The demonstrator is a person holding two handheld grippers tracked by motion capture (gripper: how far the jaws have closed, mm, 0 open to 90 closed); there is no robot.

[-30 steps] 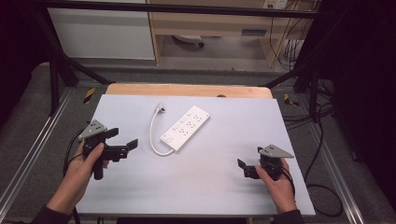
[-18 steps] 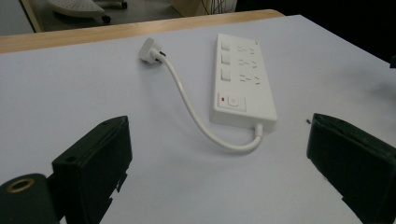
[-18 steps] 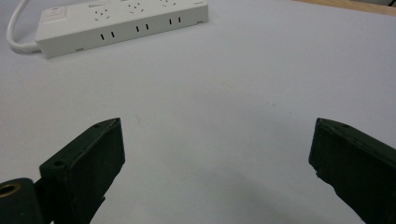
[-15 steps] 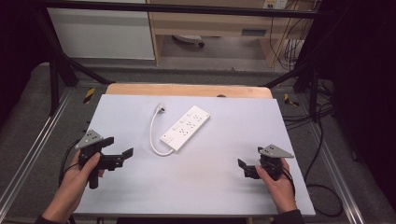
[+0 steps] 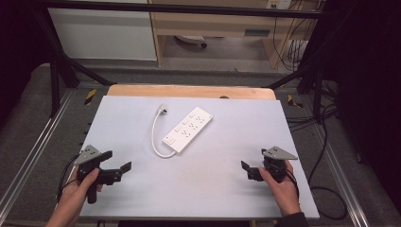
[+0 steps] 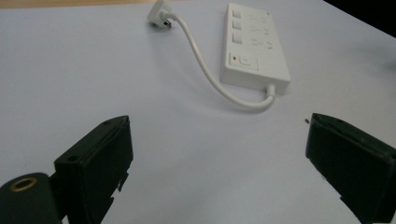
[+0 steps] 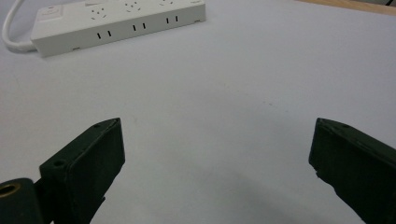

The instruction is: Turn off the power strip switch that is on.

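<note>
White table (image 5: 198,189) under my two hands — the power strip (image 5: 187,130) lies ahead of my left gripper (image 5: 117,171) and right gripper (image 5: 248,171), both wide open and empty — it looks light, stiff, easiest to pinch across its long sides.

L tool (image 5: 124,169) held in L hand (image 5: 80,187), jaws wide apart, nothing btwn them, pointing toward R tool (image 5: 245,169). R tool in R hand (image 5: 279,182), jaws also wide apart, empty, pointing back at L.
</note>
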